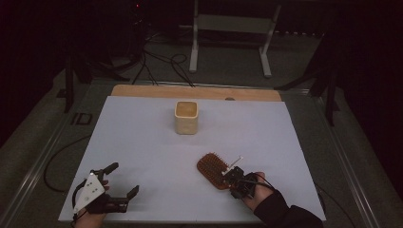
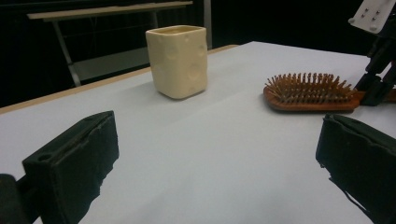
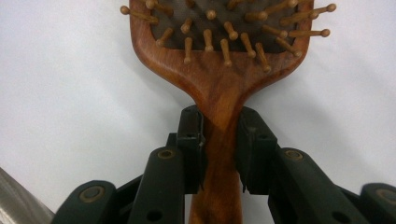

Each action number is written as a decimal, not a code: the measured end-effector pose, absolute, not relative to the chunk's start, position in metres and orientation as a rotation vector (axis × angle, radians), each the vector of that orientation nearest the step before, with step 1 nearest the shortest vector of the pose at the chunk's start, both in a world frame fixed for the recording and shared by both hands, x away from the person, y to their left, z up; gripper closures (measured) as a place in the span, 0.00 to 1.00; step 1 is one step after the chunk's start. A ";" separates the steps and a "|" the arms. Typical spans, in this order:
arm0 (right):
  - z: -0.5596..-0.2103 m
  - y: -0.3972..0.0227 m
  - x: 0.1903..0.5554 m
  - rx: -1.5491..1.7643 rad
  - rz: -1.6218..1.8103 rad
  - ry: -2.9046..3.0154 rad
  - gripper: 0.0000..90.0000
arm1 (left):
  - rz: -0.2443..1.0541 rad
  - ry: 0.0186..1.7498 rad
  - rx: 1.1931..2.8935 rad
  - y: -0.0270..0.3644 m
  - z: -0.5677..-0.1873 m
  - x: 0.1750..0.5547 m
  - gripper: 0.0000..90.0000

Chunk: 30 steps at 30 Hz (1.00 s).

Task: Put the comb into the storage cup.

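Wooden hairbrush (image 3: 219,70) is lying on the white bench (image 1: 142,142), bristles up, paddle head pointing away from the right gripper (image 1: 233,176). Its handle is clamped between the right jaws, pads seen pressed on both sides of the neck in the right gripper view; jaws narrowed to handle width. Brush head is seen just beyond the jaw tips. Left gripper (image 1: 121,178) is held low over the bench near edge, well apart from the brush, jaws spread wide with nothing between them. Cream square cup (image 2: 177,60) is seen standing upright ahead of the left jaws, farther out than the brush, not touched.
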State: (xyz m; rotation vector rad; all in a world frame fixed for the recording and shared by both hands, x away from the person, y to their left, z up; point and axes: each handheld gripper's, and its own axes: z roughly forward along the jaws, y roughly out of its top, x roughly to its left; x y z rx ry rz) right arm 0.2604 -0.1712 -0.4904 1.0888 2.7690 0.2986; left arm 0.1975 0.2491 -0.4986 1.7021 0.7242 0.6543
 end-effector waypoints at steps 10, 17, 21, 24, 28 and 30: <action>-0.484 -0.177 0.260 1.107 0.399 2.725 0.81 | 0.653 0.731 1.702 0.249 -0.499 0.198 0.00; -0.471 -0.178 0.260 1.090 0.471 2.684 0.81 | 0.654 0.729 1.703 0.249 -0.499 0.198 0.00; -0.463 -0.178 0.261 1.080 0.512 2.669 0.81 | 0.652 0.730 1.702 0.249 -0.499 0.198 0.00; -0.457 -0.178 0.263 1.060 0.552 2.665 0.81 | 0.650 0.731 1.702 0.249 -0.499 0.198 0.00; -0.451 -0.178 0.266 1.037 0.607 2.643 0.81 | 0.652 0.730 1.702 0.249 -0.499 0.198 0.00; -0.448 -0.178 0.267 1.021 0.632 2.638 0.81 | 0.650 0.731 1.703 0.249 -0.499 0.198 0.00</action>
